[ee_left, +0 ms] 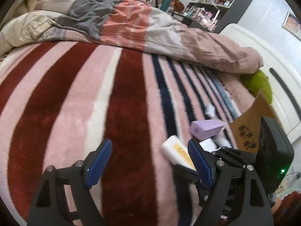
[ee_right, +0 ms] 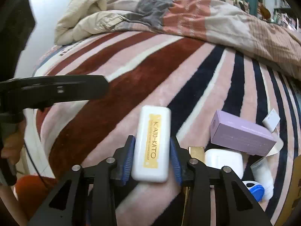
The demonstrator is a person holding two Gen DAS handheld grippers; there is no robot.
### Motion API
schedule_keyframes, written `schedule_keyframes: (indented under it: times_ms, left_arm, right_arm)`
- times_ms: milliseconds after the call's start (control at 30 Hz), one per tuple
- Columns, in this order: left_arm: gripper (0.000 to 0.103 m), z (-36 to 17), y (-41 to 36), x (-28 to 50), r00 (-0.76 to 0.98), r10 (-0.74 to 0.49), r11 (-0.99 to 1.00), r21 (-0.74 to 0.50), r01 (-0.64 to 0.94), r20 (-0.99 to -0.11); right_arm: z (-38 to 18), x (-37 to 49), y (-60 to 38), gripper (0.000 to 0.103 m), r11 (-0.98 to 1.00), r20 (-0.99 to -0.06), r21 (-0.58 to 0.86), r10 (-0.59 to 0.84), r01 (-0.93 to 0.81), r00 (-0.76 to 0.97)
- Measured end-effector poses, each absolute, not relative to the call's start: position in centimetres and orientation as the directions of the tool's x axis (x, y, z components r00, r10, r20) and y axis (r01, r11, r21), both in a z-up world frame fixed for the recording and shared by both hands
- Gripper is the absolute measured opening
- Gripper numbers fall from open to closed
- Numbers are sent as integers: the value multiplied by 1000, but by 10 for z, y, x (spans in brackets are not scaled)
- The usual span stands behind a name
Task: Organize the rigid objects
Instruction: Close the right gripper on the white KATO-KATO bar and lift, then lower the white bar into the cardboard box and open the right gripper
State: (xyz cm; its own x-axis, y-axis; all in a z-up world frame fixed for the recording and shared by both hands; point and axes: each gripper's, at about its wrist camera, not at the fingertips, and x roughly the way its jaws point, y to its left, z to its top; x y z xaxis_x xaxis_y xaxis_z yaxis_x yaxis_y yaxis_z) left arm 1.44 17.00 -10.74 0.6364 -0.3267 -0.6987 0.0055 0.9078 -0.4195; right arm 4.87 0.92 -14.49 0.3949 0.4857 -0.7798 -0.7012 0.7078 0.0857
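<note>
Striped blanket [ee_right: 116,98]; white case [ee_right: 152,145] between right jaws

— How many boxes do you have on the bed?

— You have four: one white box with a gold label [ee_right: 152,145], one purple box [ee_right: 241,133], one plain white box [ee_right: 224,160] and one small white box [ee_right: 271,120] farther off.

— Anything else lying with them?

— You can count one white tube [ee_right: 262,175], one blue-and-white item [ee_right: 254,188] that is too hidden to name, and one gold-coloured thing [ee_right: 196,151] mostly covered. There is one cardboard carton [ee_left: 250,130] at the edge.

— And the bedding?

— You have one striped blanket [ee_left: 75,103], one patchwork quilt [ee_left: 150,28] and one green cushion [ee_left: 259,84].

— Grippers?

— Two: your left gripper [ee_left: 148,162] and your right gripper [ee_right: 152,162].
</note>
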Motion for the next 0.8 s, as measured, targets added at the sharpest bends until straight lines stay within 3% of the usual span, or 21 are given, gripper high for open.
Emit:
schedule_keyframes:
  times_ms: [167, 267, 467, 633, 800]
  left_arm:
    - [78, -80, 142, 22, 637, -447, 867, -479, 135, -628]
    - [70, -51, 118, 24, 633, -494, 849, -488, 204, -596]
    - [43, 2, 64, 42, 577, -586, 804, -499, 324, -569]
    - [37, 35, 2, 66, 541, -613, 790, -464, 402, -576]
    - [37, 45, -80, 101, 448, -644, 759, -444, 476, -620]
  right_arm:
    - [-107, 37, -10, 31, 651, -721, 100, 568, -752, 396]
    - [-78, 32, -29, 31, 632, -682, 98, 605, -769, 410]
    - [-19, 23, -77, 31, 622, -575, 66, 662, -780, 480]
    - [11, 28, -129, 31, 664, -512, 45, 657, -746, 554]
    - [22, 41, -195, 31, 742, -515, 57, 594, -668, 617]
